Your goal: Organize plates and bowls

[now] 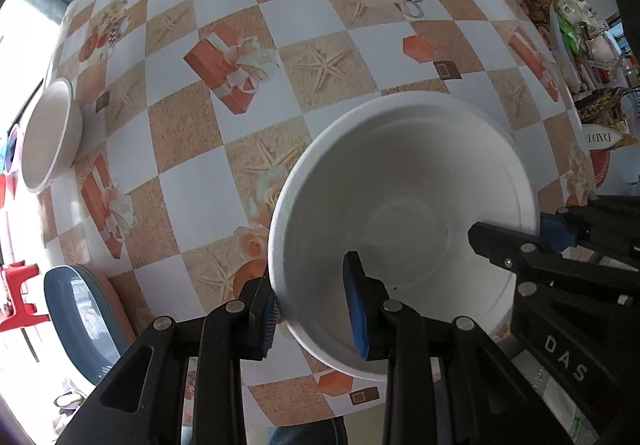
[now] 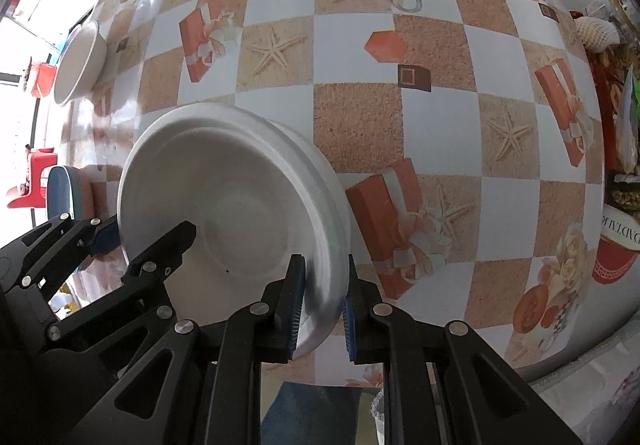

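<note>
Both tools point straight down over the white bowl (image 1: 404, 229), one at each side of it. The left tool (image 1: 314, 309) is closed on the bowl's left rim, one blue-padded finger (image 1: 358, 309) inside the wall and the other outside. The right tool (image 2: 322, 309) is clamped on the opposite rim in the same manner, inner pad against the inside wall and outer pad outside, and each tool shows in the other's view across the bowl.
</note>
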Motion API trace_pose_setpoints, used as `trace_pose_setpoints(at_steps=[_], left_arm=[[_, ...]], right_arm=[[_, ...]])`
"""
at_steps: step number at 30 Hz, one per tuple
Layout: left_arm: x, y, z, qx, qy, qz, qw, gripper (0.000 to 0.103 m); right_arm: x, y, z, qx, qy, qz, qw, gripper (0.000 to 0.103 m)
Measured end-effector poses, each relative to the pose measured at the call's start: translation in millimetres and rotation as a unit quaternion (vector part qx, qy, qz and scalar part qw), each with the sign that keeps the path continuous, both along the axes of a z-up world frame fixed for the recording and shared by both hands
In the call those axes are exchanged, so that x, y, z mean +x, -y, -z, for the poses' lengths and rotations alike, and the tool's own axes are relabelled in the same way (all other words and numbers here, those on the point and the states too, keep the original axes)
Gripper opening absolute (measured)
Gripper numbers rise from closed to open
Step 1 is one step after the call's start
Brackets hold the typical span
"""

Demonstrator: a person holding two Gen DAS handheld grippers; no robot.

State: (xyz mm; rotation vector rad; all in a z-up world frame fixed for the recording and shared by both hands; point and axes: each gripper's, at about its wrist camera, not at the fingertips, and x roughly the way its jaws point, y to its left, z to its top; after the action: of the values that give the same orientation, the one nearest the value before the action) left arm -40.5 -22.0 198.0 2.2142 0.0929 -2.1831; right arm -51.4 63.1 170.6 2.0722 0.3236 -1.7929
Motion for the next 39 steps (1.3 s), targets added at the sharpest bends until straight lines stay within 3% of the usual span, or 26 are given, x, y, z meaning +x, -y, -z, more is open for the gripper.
trace_pose_setpoints(at_steps=[3,5,7,10,13,14,15,16,20,22,23,24,29,34,39], left_arm=[[-0.1,1.8,-0.4,0.006,-0.005,-0.005,1.0,0.038],[0.1,3.7,-1.3,0.008,-0.005,-0.009,0.9999,0.047],[1.7,5.8,-4.8,0.004,-0.012,-0.01,0.9999,0.064],[2.8,10.0,-12.3,-0.002,-0.028,-0.009,0.9996,0.077],[3.4,15.3,-16.0,-0.009,-0.032,-0.013,0.9994,0.081],[3.8,17.6,-15.3,-0.008,-0.029,-0.016,0.9994,0.081],[4.2,22.2,-15.1,-0.007,-0.027,-0.024,0.9993,0.081],[3.8,25.7,-14.9,-0.005,-0.027,-0.031,0.9991,0.083],[6.6,42.9,-14.7,0.007,-0.03,-0.053,0.9981,0.088],[6.6,50.6,-14.3,0.013,-0.029,-0.066,0.9974,0.103],[6.7,53.8,-14.0,0.018,-0.026,-0.07,0.9971,0.103],[6.3,57.6,-11.5,0.028,-0.022,-0.073,0.9967,0.103],[5.4,73.4,-7.7,0.062,-0.008,-0.095,0.9935,0.103],[1.0,106.9,-32.7,0.043,-0.042,-0.13,0.9896,0.103],[-3.9,165.2,-52.1,0.012,-0.069,-0.187,0.9798,0.103]], right_arm=[[-1.8,1.8,0.1,-0.001,-0.005,0.001,1.0,0.018],[-1.9,6.2,1.8,-0.001,-0.005,0.001,1.0,0.018],[-1.7,7.4,1.0,0.001,-0.009,-0.001,1.0,0.018],[-2.1,4.0,-0.8,0.006,-0.013,-0.001,1.0,0.019],[-4.2,-0.1,-1.2,0.011,-0.014,0.008,1.0,0.019],[-5.6,-2.4,-2.1,0.014,-0.016,0.01,1.0,0.03],[-7.6,-6.2,-4.8,0.016,-0.019,0.012,1.0,0.059],[-8.8,-6.9,-7.3,0.022,-0.027,0.013,0.999,0.066],[-15.8,-12.5,-14.5,0.026,-0.042,0.022,0.999,0.07],[-19.7,-13.3,-15.6,0.028,-0.044,0.026,0.998,0.078],[-21.2,-12.6,-16.5,0.027,-0.045,0.027,0.998,0.091],[-22.9,-11.1,-18.4,0.023,-0.048,0.03,0.998,0.093],[-30.5,7.1,-26.7,0.009,-0.056,0.023,0.998,0.093],[-43.7,38.5,-39.3,-0.019,-0.067,0.021,0.997,0.093],[-53.0,82.9,-46.5,-0.046,-0.074,0.004,0.996,0.093]])
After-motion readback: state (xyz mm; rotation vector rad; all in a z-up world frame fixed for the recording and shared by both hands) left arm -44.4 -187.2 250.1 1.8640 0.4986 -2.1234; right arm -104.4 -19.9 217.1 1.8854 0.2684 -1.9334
